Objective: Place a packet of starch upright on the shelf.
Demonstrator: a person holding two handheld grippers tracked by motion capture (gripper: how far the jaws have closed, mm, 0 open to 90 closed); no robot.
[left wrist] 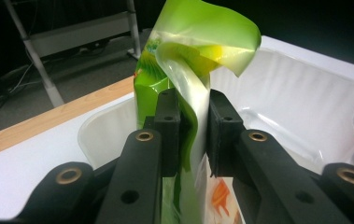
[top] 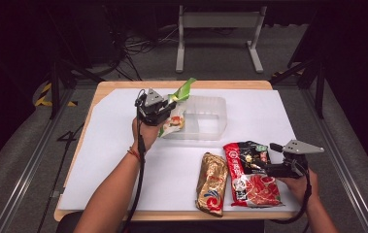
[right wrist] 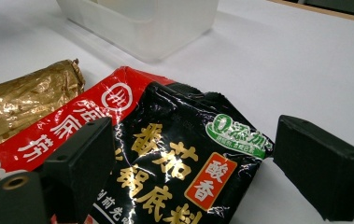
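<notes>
Green packet [left wrist: 184, 93]: hung upright over the left end of the clear plastic tub [top: 206, 116], its lower end already inside; thin, crinkly film, light and floppy by the look, likely slippery.
Hold: best taken at the flat top seal.
Left gripper [left wrist: 194, 135]: pinched the packet just below that seal, the jaws close together on the film.
Right gripper [right wrist: 193, 154]: jaws spread wide, astride the black sauce sachet [right wrist: 179, 163] but not pressing it.
Neighbours: red packet [top: 252, 182] under the sachet, gold packet [top: 212, 183] just beside.
Surface: white sheet [top: 123, 160] on a wooden table [top: 105, 87].
Room: dark, with a grey metal stand [top: 220, 29] beyond.
</notes>
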